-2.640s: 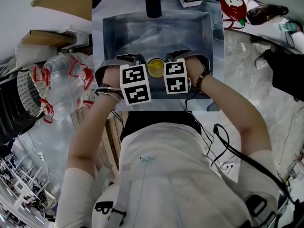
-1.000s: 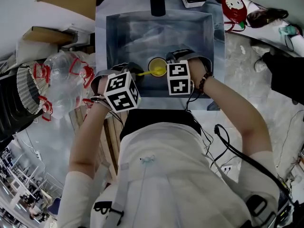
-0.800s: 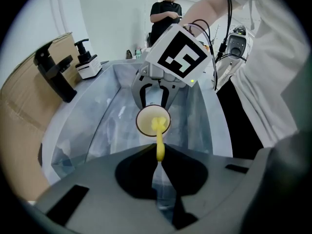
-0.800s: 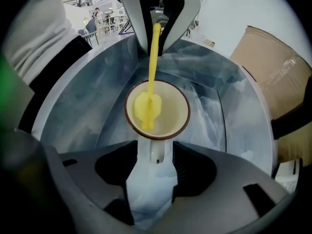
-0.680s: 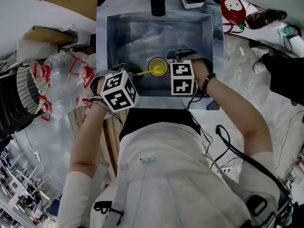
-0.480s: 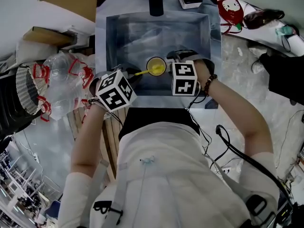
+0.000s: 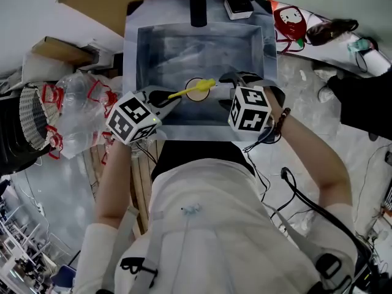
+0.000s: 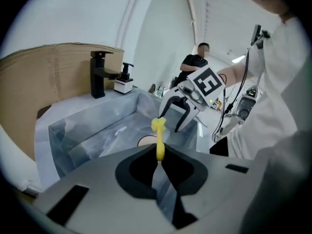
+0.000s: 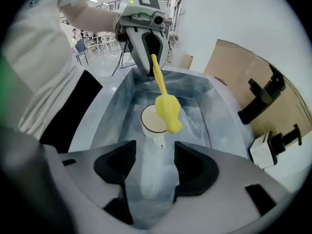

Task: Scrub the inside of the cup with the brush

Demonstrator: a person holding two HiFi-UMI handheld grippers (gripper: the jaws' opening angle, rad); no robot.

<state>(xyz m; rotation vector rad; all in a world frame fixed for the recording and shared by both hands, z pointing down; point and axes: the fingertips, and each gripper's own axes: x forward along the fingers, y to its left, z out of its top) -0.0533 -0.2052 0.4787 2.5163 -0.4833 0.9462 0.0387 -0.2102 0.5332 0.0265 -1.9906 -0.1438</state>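
Observation:
A white cup with a dark rim stands upright on the floor of the grey sink. My left gripper is shut on the handle of a yellow brush. The brush head hangs just above the mouth of the cup, outside it. In the left gripper view the brush sticks out straight ahead from my left gripper. My right gripper is open with nothing between its pads; the cup stands free just beyond its fingertips. From the head, my right gripper sits right of the cup.
A black faucet and a soap dispenser stand at the sink's far edge. Brown cardboard lines the wall behind. A crumpled plastic bag with red trim lies left of the sink, a red-and-white item to the right.
The brush has come up out of the cup as my left gripper drew back to the left. My right gripper has let go of the cup and pulled back to the right.

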